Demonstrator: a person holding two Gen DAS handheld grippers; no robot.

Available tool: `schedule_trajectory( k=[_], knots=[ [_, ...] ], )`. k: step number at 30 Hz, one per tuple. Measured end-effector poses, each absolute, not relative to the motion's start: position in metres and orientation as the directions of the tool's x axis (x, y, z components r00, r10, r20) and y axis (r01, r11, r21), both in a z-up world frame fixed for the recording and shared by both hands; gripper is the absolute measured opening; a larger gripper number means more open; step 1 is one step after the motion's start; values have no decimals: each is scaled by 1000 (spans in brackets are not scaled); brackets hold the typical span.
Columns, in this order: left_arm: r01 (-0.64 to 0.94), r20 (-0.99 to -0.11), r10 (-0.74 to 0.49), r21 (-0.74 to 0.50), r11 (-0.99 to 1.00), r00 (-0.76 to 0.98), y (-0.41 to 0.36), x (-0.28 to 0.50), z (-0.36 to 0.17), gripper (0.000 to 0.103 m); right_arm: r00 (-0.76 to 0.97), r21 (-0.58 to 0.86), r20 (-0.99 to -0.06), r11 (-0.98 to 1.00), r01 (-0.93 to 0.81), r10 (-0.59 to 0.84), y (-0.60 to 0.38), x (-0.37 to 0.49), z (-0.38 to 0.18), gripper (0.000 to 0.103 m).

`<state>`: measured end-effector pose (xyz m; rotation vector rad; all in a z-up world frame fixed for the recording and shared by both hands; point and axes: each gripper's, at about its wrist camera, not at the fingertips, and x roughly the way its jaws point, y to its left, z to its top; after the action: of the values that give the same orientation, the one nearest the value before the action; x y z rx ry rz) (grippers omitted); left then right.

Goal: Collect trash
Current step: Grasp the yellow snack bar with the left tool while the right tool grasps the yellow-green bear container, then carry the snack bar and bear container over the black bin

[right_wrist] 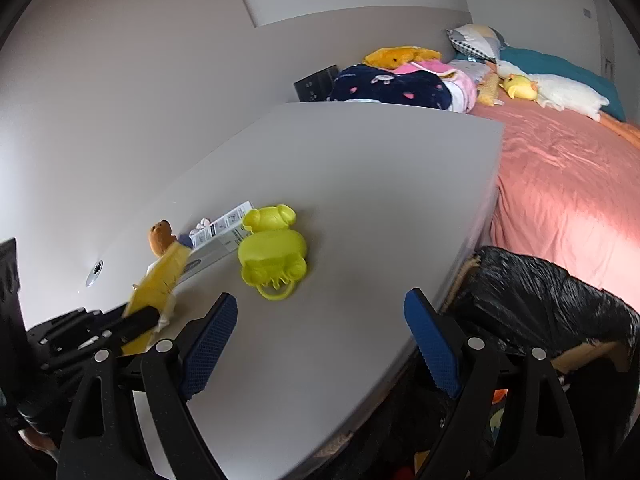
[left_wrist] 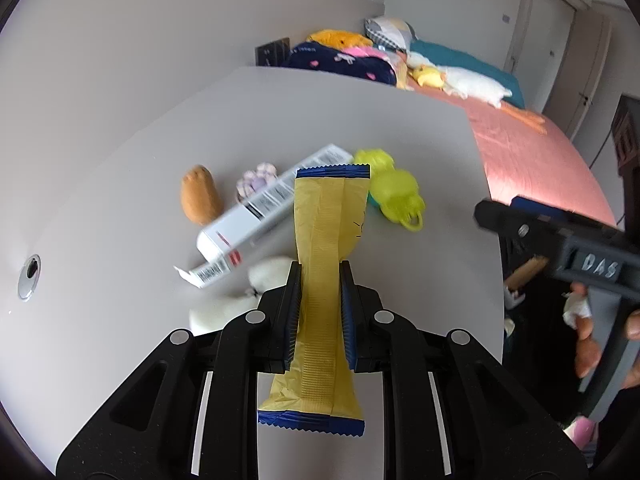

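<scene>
My left gripper (left_wrist: 319, 280) is shut on a yellow snack wrapper (left_wrist: 324, 248) with blue serrated ends and holds it above the grey table (left_wrist: 360, 112). The wrapper also shows at the left of the right wrist view (right_wrist: 158, 280). A white cardboard box (left_wrist: 264, 212) with barcodes lies on the table behind it; in the right wrist view the box (right_wrist: 218, 240) lies left of the yellow toy. My right gripper (right_wrist: 320, 344) is open and empty above the table's near edge. A bin lined with a black bag (right_wrist: 544, 300) stands beside the table at the right.
A yellow-green plastic toy (right_wrist: 272, 256), a brown plush (left_wrist: 200, 196), a small purple item (left_wrist: 256, 178) and white plush pieces (left_wrist: 240, 296) lie on the table. A bed with a pink sheet (right_wrist: 568, 184) and soft toys lies beyond. The wall runs along the left.
</scene>
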<state>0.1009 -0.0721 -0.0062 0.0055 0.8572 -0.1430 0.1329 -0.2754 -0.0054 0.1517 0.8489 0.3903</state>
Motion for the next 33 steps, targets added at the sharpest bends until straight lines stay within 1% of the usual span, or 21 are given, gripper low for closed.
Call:
schedule_trajectory(
  k=[14,27,28,29,30,31,32,33],
  knots=[
    [114,-733,-140,-86,990,666,-54,127,9,18,533,279,-742,910,-306,407,-229,175,-21,86],
    [89,-722,-148,-119,989,676,-36,128,17,18,513,224,-774,918,-327,371,-198,192,-34,86],
    [88,-722,-148,-120,989,676,-36,128,18,18,514,214,-777,920,-329,364,-196,193,-34,84],
    [89,-722,-149,-121,989,676,-35,129,18,18,520,188,-780,923,-336,348,-194,192,-35,78],
    [90,-723,-151,-123,988,675,-35,128,18,18,526,164,-783,925,-342,333,-191,191,-35,73],
    [90,-723,-153,-125,988,674,-35,128,18,18,532,141,-785,927,-347,318,-189,189,-35,64],
    [89,-724,-152,-124,988,673,-36,127,18,18,537,124,-785,928,-352,308,-188,188,-35,57],
    [90,-724,-153,-125,988,673,-35,127,19,18,536,125,-786,927,-353,309,-189,187,-35,57]
  ],
)
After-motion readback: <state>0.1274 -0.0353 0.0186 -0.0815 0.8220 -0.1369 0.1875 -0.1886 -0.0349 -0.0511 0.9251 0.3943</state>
